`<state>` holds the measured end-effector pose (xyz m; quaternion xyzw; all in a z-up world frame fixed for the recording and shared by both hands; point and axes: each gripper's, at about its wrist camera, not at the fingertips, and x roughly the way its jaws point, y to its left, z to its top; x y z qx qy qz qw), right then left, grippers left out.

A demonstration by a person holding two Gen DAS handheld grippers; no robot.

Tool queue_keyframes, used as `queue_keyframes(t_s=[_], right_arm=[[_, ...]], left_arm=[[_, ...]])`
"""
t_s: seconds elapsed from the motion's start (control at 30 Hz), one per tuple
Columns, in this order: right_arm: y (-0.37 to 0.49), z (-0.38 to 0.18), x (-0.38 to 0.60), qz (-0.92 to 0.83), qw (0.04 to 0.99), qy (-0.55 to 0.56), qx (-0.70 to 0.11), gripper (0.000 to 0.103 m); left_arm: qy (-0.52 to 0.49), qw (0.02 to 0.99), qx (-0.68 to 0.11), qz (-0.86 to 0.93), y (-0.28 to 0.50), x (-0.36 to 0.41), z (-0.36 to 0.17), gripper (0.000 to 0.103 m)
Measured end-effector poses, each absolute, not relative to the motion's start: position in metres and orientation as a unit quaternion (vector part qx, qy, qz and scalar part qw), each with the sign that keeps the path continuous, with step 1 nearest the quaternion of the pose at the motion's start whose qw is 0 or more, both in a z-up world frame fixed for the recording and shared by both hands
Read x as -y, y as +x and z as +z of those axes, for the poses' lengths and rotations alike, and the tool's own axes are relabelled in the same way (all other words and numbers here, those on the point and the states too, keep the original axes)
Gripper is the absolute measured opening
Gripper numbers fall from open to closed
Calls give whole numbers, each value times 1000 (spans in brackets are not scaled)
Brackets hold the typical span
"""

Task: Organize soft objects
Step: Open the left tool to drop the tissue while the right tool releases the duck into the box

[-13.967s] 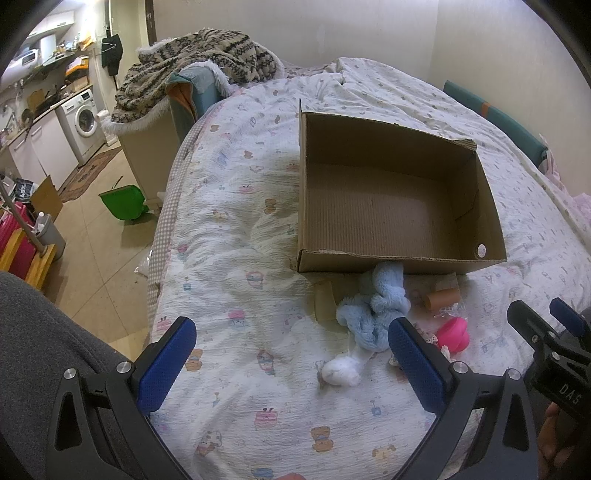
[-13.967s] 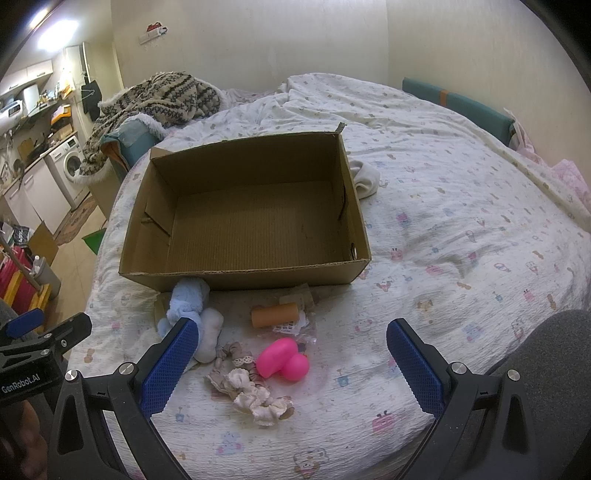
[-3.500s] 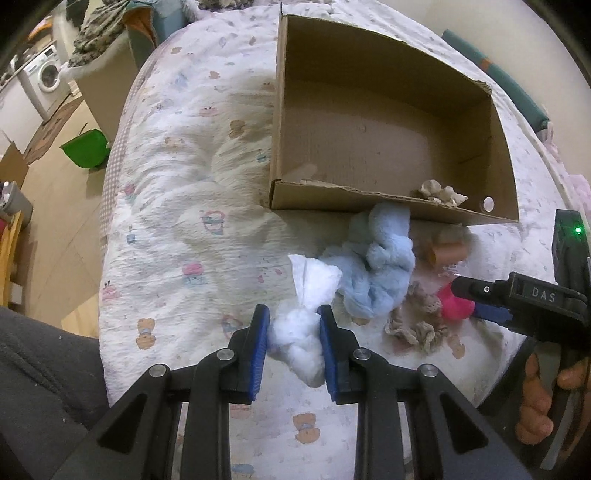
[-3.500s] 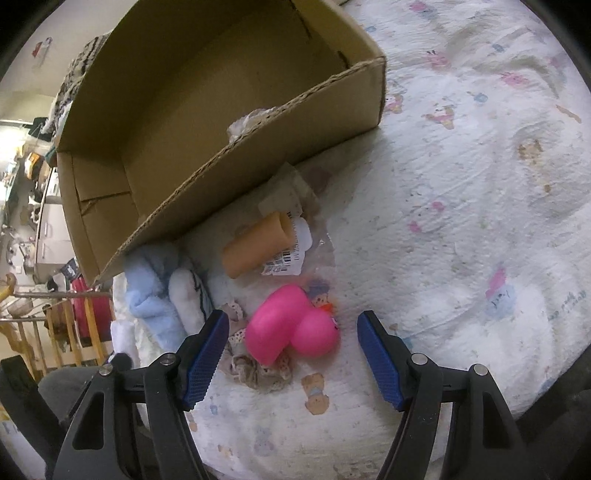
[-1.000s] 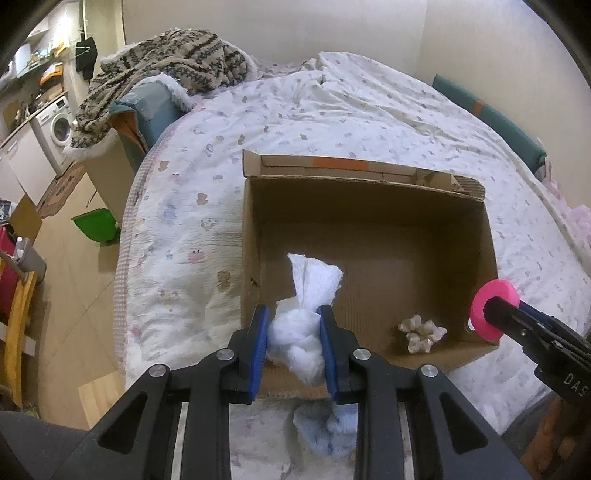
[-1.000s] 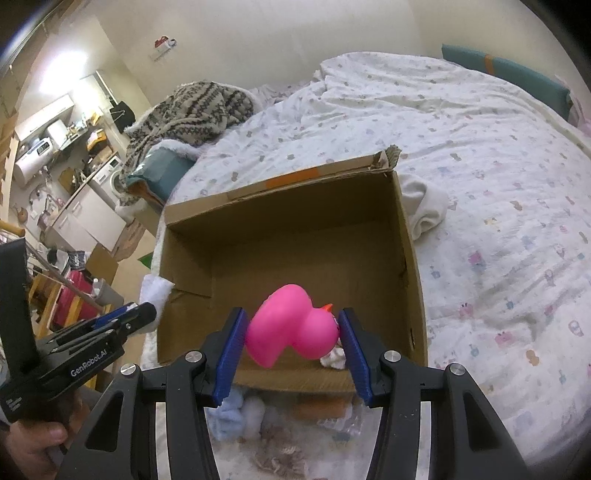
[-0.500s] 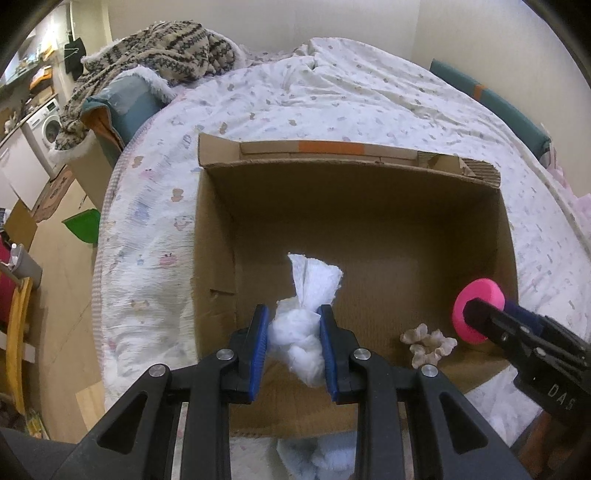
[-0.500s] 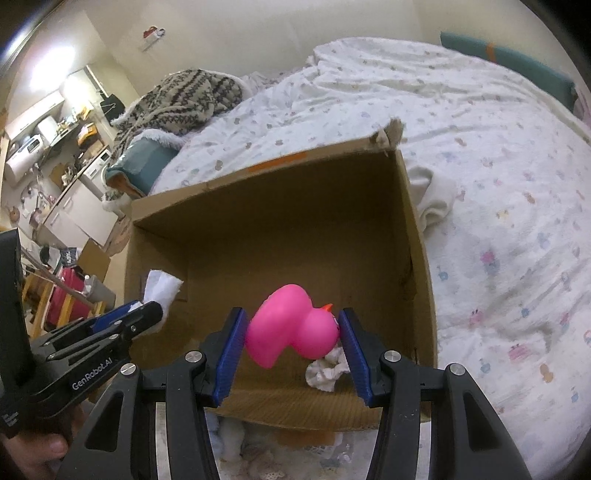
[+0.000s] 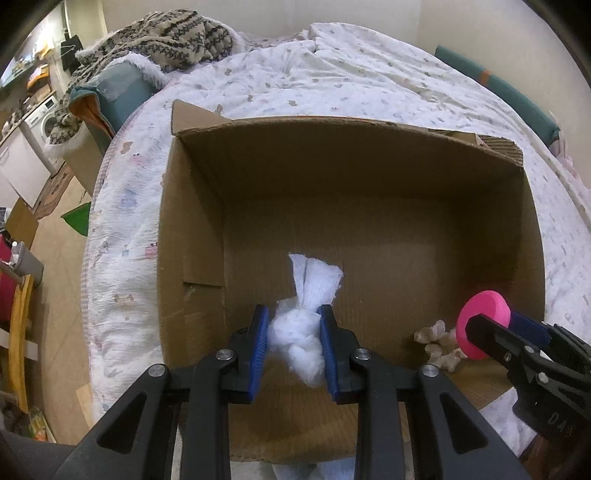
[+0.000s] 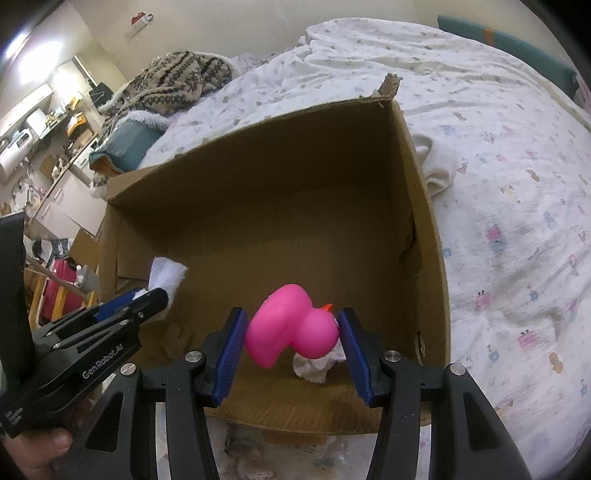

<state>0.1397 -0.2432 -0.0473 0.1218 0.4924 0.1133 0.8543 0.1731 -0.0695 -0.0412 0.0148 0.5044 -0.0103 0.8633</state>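
An open cardboard box (image 9: 192, 221) (image 10: 424, 206) sits on the bed. My left gripper (image 9: 294, 341) is shut on a white fluffy bundle (image 9: 301, 332) and holds it over the box's near left part; the bundle also shows in the right wrist view (image 10: 166, 273). My right gripper (image 10: 291, 341) is shut on a pink rubber duck (image 10: 291, 332) and holds it over the box's near right part; the duck also shows in the left wrist view (image 9: 484, 325). A cream scrunchie (image 9: 437, 343) (image 10: 314, 367) lies on the box floor under the duck.
The bed has a white patterned quilt (image 9: 351, 85) (image 10: 517, 184). A white cloth (image 10: 436, 166) lies beside the box's right wall. A patterned blanket (image 9: 162, 29) is heaped at the far left. A blue soft item (image 9: 314, 470) lies in front of the box, mostly hidden.
Both grippers have moved forward and lower over the box, each still holding its object. The box now fills more of both views.
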Motion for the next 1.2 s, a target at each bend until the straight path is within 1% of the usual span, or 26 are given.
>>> queue_keyframes(t_s=[0.57, 0.63, 0.93, 1.07, 1.13, 1.2], right_arm=[[146, -61, 240, 101, 837, 126, -524, 54], [147, -61, 241, 102, 837, 126, -523, 54], [146, -60, 242, 103, 838, 126, -520, 54], [146, -58, 243, 103, 840, 129, -517, 54], [146, -57, 244, 104, 840, 132, -516, 54], [146, -56, 244, 106, 841, 134, -514, 54]], left_arm=[[10, 849, -528, -3, 175, 74, -59, 25], [8, 848, -530, -2, 175, 75, -59, 28], [2, 846, -533, -2, 176, 68, -57, 32], [2, 849, -529, 0, 174, 69, -54, 46], [3, 850, -527, 1, 173, 69, -52, 50], [4, 849, -528, 0, 173, 70, -50, 57]])
